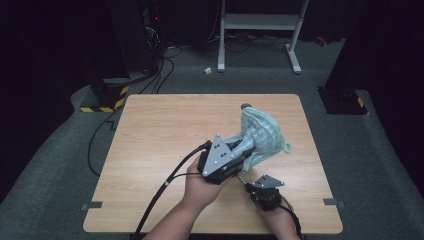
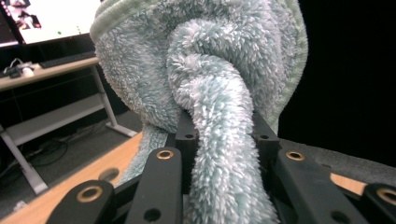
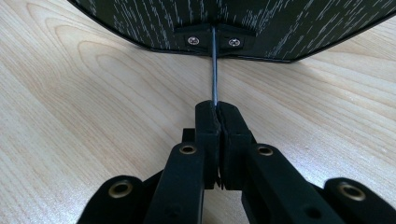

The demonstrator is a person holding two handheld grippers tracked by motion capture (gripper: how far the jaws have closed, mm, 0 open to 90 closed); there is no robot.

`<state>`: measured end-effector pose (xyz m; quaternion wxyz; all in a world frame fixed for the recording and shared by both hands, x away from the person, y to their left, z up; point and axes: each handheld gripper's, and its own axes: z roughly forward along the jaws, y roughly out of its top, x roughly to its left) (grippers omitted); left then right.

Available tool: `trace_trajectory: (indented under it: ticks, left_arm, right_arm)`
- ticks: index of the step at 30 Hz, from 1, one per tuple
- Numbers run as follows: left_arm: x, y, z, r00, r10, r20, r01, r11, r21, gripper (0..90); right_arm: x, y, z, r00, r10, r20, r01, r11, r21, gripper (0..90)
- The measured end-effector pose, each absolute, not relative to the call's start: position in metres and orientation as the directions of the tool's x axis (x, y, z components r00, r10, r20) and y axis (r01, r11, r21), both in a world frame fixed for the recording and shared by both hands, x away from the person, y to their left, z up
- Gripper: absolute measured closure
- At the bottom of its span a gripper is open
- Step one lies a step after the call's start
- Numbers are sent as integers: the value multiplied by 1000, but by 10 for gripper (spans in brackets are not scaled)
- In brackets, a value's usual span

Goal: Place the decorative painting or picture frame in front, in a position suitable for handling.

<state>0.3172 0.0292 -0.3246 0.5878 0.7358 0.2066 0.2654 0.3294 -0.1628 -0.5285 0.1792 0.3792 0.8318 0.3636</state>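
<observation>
On the left we hold the left gripper (image 1: 243, 151) near the middle of the tabletop (image 1: 160, 135), its jaws pinching a twisted strand of the fluffy pale green towel (image 2: 219, 140). The towel (image 1: 262, 132) is knotted and bunched, lifted above the tabletop just beyond those jaws, towards the far right. Nearer and to the right, we hold the right gripper (image 3: 218, 114) low over the wood, its jaws pressed together on a thin metal rod (image 3: 215, 70) that runs into a dark, speckled part (image 3: 233, 18).
</observation>
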Motion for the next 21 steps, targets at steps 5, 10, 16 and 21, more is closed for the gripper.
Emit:
trace_trajectory:
  ticks: [5, 10, 16, 21]
  left_arm:
    - [325, 21, -331, 776, 614, 146, 18, -253, 967, 716]
    - [321, 29, -337, 777, 614, 142, 22, -252, 967, 716]
    - [309, 46, -348, 771, 621, 141, 33, -261, 965, 715]
    - [301, 69, -365, 766, 634, 102, 64, -235, 970, 715]
  right_arm:
    - [329, -163, -528, -649, 761, -19, 502, 447, 740, 871]
    - [329, -163, -529, -649, 760, -19, 502, 447, 740, 871]
    - [329, -162, -528, -649, 761, -23, 501, 449, 740, 871]
    - [329, -162, -529, -650, 760, -28, 497, 453, 740, 872]
